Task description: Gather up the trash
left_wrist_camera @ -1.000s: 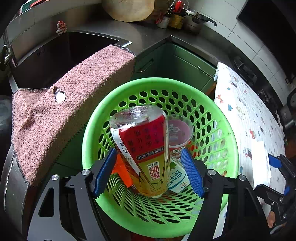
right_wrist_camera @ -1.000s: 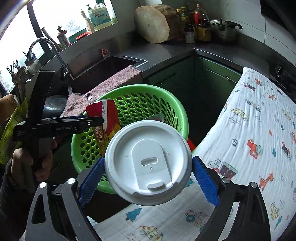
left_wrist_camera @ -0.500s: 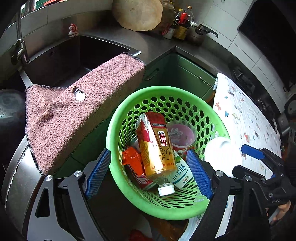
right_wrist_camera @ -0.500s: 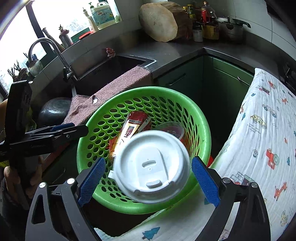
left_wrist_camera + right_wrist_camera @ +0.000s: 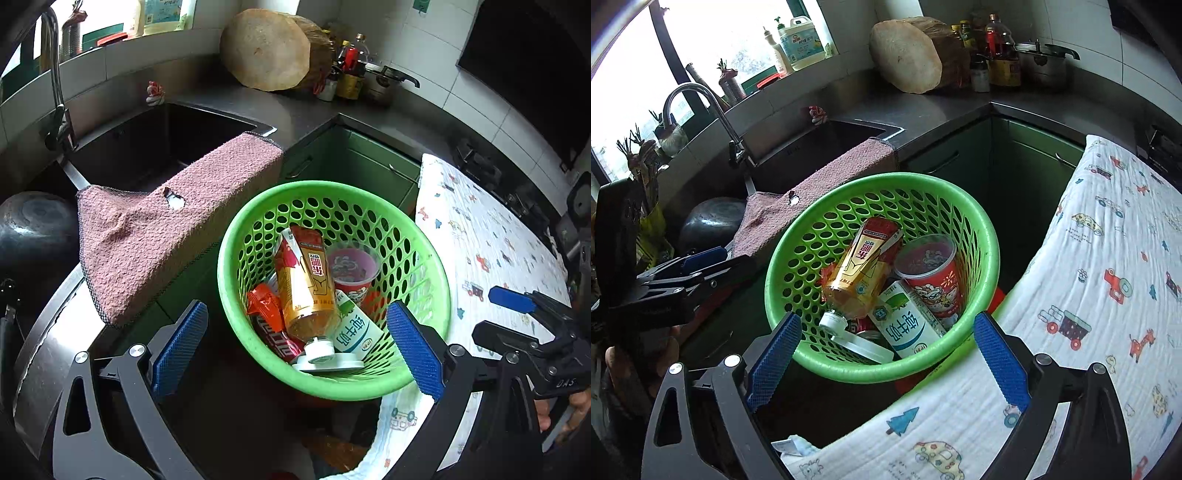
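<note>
A green perforated basket holds the trash: a tea bottle lying cap-down, a red paper cup, a milk carton, a red wrapper and a white cup lid at the near edge. My left gripper is open and empty just short of the basket's near rim. My right gripper is open and empty, also at the near rim.
A pink towel hangs over the sink edge left of the basket. A table with a printed cloth lies to the right. The sink, tap, a round chopping block and bottles stand behind.
My left gripper let the tea bottle drop into the basket and pulled back. My right gripper released the white lid into the basket and now stands open.
</note>
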`<state>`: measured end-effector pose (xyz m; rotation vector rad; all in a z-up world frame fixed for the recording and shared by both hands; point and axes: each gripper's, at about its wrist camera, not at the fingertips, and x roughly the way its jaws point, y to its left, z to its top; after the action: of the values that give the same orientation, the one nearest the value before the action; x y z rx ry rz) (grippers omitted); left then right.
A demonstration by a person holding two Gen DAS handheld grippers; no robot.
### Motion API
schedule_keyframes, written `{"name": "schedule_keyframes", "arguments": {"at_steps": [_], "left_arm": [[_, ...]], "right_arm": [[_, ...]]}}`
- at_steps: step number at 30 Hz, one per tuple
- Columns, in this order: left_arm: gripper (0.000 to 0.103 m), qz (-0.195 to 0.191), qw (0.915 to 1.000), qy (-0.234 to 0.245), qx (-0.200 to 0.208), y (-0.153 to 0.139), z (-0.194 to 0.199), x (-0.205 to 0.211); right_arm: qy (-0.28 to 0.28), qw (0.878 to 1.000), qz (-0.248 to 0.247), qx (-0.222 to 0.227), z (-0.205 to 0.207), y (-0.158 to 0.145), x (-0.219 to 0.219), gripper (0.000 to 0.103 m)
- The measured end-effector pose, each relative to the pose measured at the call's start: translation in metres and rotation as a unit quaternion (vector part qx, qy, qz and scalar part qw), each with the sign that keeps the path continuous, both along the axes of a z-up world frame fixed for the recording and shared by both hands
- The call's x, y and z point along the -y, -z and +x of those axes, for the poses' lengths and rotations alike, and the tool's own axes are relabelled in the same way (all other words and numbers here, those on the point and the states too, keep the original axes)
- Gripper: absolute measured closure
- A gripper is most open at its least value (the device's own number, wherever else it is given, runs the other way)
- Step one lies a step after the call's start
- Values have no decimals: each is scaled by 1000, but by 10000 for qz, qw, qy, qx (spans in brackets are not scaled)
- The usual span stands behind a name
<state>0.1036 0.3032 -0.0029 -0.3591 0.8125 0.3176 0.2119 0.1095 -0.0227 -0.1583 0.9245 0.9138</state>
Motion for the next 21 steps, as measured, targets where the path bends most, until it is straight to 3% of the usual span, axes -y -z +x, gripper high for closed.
{"name": "schedule_keyframes", "arguments": {"at_steps": [12,18,21], "left_arm": [[5,417,9988,45,263,-12,-31,47],[5,388,9982,143,430,-14,-45,75],[5,662,9967,75,453,-15,-53,92]], "right_arm": [[468,9974,-322,437,-45,-1,55,12],[727,9944,-478,595,-66,2,82,12],[878,9935,-438,584,-75,3,99,11]]}}
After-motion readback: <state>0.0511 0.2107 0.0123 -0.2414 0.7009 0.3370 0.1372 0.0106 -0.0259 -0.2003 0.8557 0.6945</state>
